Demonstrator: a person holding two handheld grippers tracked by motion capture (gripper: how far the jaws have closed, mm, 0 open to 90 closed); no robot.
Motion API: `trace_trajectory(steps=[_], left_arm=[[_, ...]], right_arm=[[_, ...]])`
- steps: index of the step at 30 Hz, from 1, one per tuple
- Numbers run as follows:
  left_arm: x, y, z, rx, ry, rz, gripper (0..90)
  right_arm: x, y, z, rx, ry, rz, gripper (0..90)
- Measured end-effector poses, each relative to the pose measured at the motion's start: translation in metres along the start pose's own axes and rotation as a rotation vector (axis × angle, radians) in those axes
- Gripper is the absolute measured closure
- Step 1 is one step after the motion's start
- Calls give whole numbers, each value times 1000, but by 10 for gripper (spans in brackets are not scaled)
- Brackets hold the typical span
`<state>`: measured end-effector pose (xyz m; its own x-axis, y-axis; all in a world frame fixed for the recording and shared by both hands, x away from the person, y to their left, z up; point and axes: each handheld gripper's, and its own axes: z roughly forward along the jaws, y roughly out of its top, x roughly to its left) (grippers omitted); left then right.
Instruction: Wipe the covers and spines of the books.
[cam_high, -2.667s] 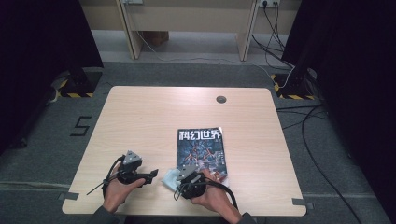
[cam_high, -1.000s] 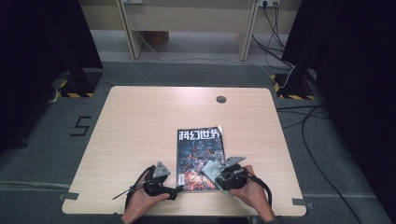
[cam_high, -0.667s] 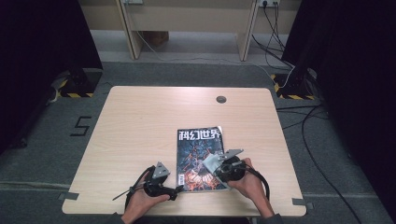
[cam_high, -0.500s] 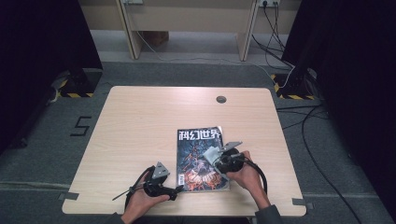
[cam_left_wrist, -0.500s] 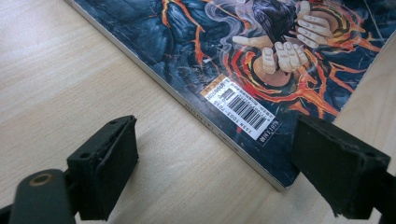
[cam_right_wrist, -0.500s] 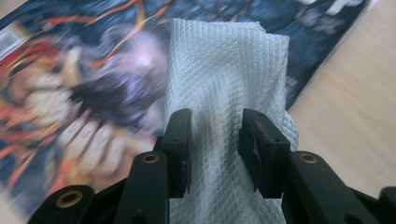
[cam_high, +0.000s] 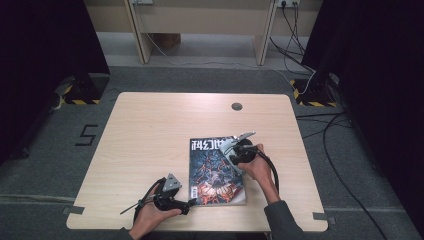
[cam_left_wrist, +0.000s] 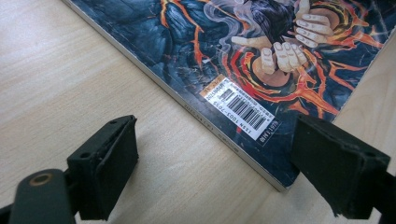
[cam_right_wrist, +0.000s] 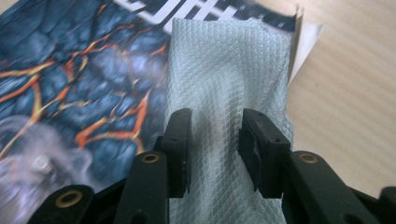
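Wooden table (cam_high: 150, 130), seen from above. A magazine (cam_high: 216, 172) with a dark, lava-patterned cover lies flat toward the near edge, a little to the right of centre, its title end at 12 o'clock.

Right gripper (cam_high: 236, 148) sits over the magazine's far right corner, at about 1 o'clock from the cover's middle. In the right gripper view its two black jaws pinch a pale, waffle-textured cloth (cam_right_wrist: 229, 93); the fabric bunches between the pads and spreads out ahead of them across the cover toward the title end. Cloth lies on the magazine's (cam_right_wrist: 79, 60) right margin, its far end reaching the cover's top edge, with bare table (cam_right_wrist: 345, 84) at 3 o'clock.

Left gripper (cam_high: 186, 206) rests low at the magazine's near left corner, about 7 o'clock from the cover's middle. In the left gripper view its jaws stand wide apart, released, nothing between the pads; the magazine's (cam_left_wrist: 243, 60) corner with the barcode label (cam_left_wrist: 242, 108) lies just ahead of them, spine edge running diagonally. Whether a jaw touches the corner I cannot tell.
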<state>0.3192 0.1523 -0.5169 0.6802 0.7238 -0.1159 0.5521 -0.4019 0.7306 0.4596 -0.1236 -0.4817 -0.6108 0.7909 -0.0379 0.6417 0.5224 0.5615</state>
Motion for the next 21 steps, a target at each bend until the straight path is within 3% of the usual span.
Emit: trace_trajectory(steps=[15, 21], left_arm=[[1, 0, 0, -4, -4, 4, 139], [1, 0, 0, -5, -5, 5, 137]], right_arm=[[-19, 28, 20, 2, -36, 66, 636], [-13, 37, 23, 25, -64, 0, 647]])
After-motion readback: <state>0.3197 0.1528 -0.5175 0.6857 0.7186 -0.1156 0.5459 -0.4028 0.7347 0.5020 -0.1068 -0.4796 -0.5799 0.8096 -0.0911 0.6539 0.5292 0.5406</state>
